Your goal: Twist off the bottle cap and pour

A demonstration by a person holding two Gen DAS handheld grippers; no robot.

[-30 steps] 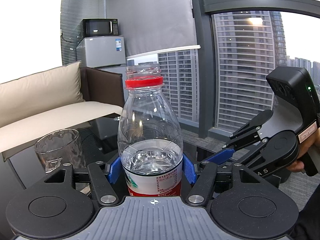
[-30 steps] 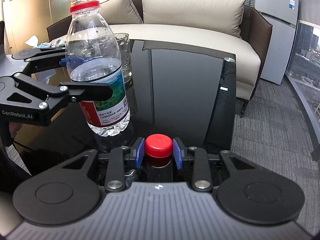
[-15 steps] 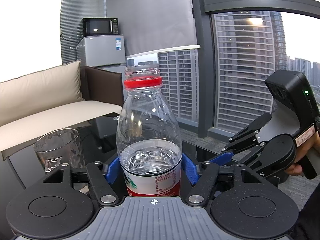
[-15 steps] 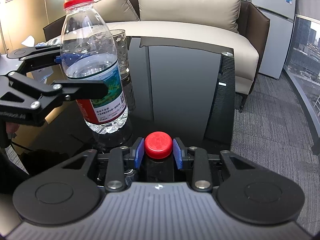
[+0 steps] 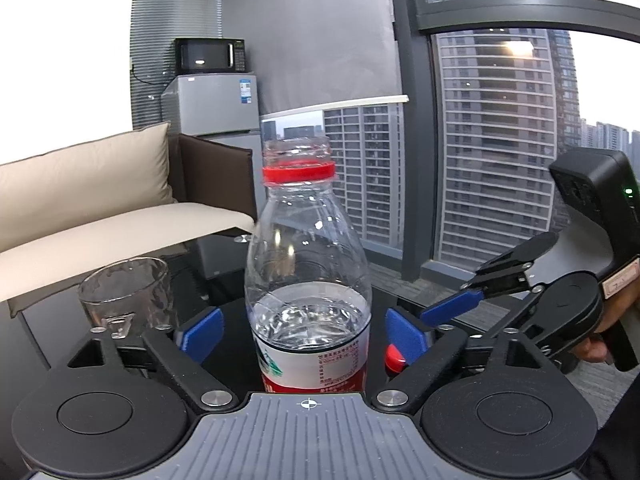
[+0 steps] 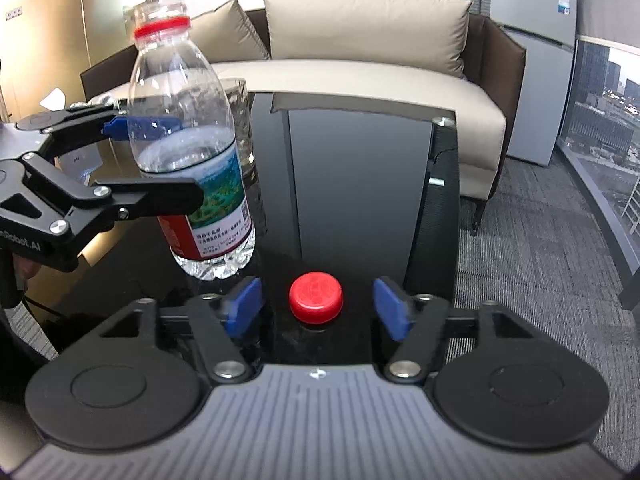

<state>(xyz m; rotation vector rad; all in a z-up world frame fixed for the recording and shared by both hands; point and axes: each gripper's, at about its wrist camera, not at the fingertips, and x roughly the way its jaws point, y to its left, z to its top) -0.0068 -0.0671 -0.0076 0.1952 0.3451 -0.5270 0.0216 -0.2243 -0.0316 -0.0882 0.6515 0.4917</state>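
An uncapped clear water bottle (image 5: 308,288) with a red neck ring and red-and-white label stands upright on the black glass table (image 6: 360,152). My left gripper (image 5: 302,336) is open, its blue pads standing apart from the bottle on both sides. The bottle shows in the right wrist view (image 6: 188,140) too, with the left gripper (image 6: 152,160) around it. My right gripper (image 6: 318,308) is open, and the red cap (image 6: 316,297) lies on the table between its pads. An empty drinking glass (image 5: 126,296) stands left of the bottle.
A beige sofa (image 6: 360,60) runs along the table's far side. A grey fridge (image 5: 212,108) with a microwave stands behind it. The table's right edge (image 6: 444,200) drops to grey carpet. A floor-length window (image 5: 500,140) is beyond.
Both grippers have opened. The left one has let go of the bottle, which stands on the table. The right one has let go of the cap, which now lies on the table.
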